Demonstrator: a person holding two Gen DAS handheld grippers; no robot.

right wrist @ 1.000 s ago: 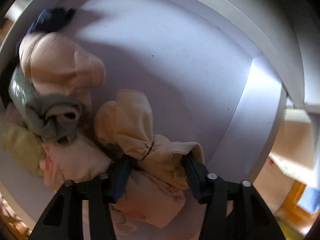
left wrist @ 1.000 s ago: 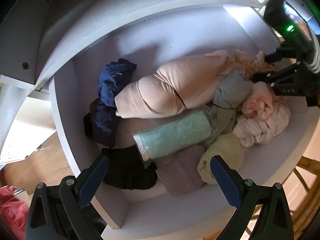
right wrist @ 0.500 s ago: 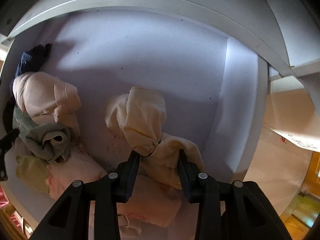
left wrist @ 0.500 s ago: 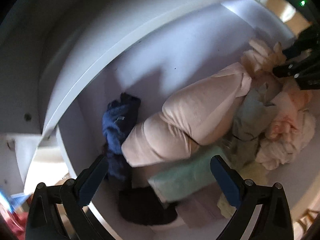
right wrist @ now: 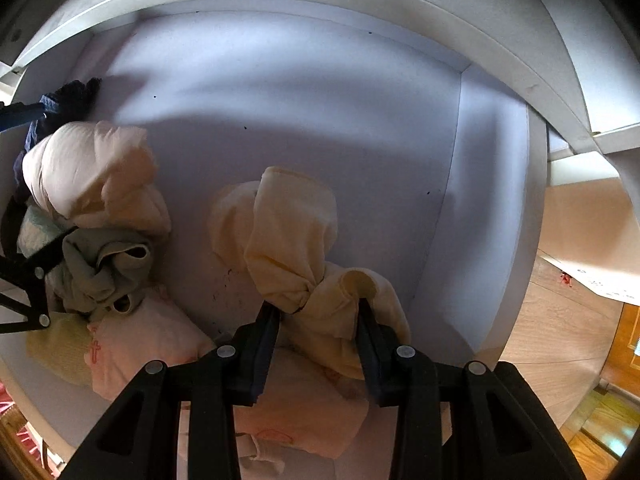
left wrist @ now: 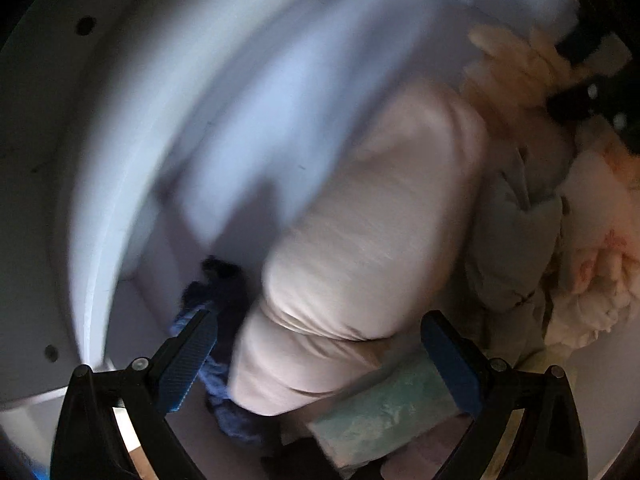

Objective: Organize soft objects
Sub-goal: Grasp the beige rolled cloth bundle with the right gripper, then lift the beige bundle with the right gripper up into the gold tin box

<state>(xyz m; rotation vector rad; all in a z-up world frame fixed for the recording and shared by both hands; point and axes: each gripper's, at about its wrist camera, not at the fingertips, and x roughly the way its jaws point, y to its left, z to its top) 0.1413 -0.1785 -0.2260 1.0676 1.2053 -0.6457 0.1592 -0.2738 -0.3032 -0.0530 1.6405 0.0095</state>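
Note:
Inside a white shelf cubby (right wrist: 320, 92), my right gripper (right wrist: 318, 312) is shut on a cream-yellow bundled cloth (right wrist: 292, 236), held above the cubby floor. My left gripper (left wrist: 316, 338) is open, its blue pads on either side of a large beige rolled garment (left wrist: 372, 248); that view is blurred. The beige roll also shows in the right wrist view (right wrist: 92, 172). A navy cloth (left wrist: 216, 300) lies left of it, a mint-green roll (left wrist: 384, 412) in front, a grey-green cloth (right wrist: 104, 272) and pink clothes (right wrist: 148, 344) to the right.
The cubby's right wall (right wrist: 492, 216) stands close to the held cloth. A pale yellow-green cloth (right wrist: 56, 348) lies at the front left edge. Wooden floor (right wrist: 560, 328) shows beyond the shelf. The left gripper's frame (right wrist: 28, 280) enters the right wrist view.
My left gripper has pushed forward into the cubby, closing in on the beige roll. My right gripper has moved its cream cloth toward the right part of the cubby.

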